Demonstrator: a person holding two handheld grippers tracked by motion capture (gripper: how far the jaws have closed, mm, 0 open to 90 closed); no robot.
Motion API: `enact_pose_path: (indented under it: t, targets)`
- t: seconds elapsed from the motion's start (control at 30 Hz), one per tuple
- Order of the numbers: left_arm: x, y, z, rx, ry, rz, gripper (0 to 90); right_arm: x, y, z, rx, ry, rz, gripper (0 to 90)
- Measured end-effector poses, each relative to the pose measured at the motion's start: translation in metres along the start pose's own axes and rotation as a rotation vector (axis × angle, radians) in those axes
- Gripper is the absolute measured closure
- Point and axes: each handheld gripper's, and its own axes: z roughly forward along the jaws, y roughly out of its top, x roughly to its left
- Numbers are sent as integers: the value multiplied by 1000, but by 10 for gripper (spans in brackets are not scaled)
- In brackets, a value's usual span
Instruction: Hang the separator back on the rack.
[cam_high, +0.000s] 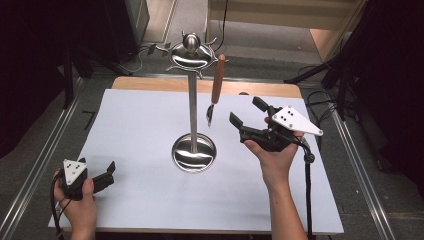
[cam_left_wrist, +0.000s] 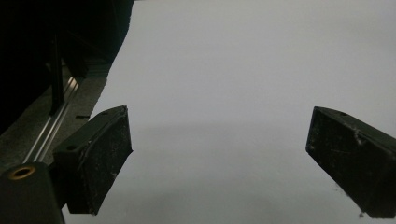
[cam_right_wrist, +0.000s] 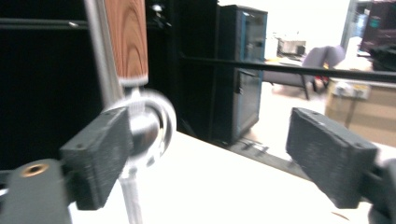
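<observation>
A steel hanging stand (cam_high: 192, 110) with a round base (cam_high: 194, 154) and hooked top rises from the middle of the white table cover (cam_high: 150, 200). From a hook on its right hangs a utensil with a wooden handle (cam_high: 218, 79) and a small metal head (cam_high: 210, 115). My right gripper (cam_high: 247, 112) is open just right of that head, holding nothing. In the right gripper view the handle (cam_right_wrist: 127, 37) and the shiny head (cam_right_wrist: 149, 126) sit by the left jaw of the right gripper (cam_right_wrist: 210, 149). My left gripper (cam_high: 107, 172) rests open at the near left, with bare cover between its jaws (cam_left_wrist: 219, 144).
A wooden board edge (cam_high: 150, 84) shows behind the cover. Metal rails (cam_high: 45, 150) run along both sides of the table. Dark stand legs (cam_high: 340, 70) and cables lie at the back right. A black cable (cam_high: 307, 190) trails from the right gripper.
</observation>
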Motion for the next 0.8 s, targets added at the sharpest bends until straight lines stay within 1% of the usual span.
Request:
enact_pose_path:
  t: [0.03, 0.13, 0.23, 0.5, 0.63, 0.8]
  targets:
    - [0, 0, 0, 0, 0, 0, 76, -1, -2, -1, 10, -18, 0, 130]
    - [0, 0, 0, 0, 0, 1, 76, -4, -7, -5, 29, -48, 1, 95]
    - [0, 0, 0, 1, 0, 1, 76, -8, -13, -8, 40, -61, -2, 91]
    - [0, 0, 0, 0, 2, 2, 76, -18, -29, -19, 77, -100, 7, 74]
    - [0, 0, 0, 0, 2, 2, 75, -23, -39, -25, 101, -116, 20, 67]
    - [-1, 0, 0, 0, 2, 3, 76, -30, -50, -32, 123, -141, 18, 63]
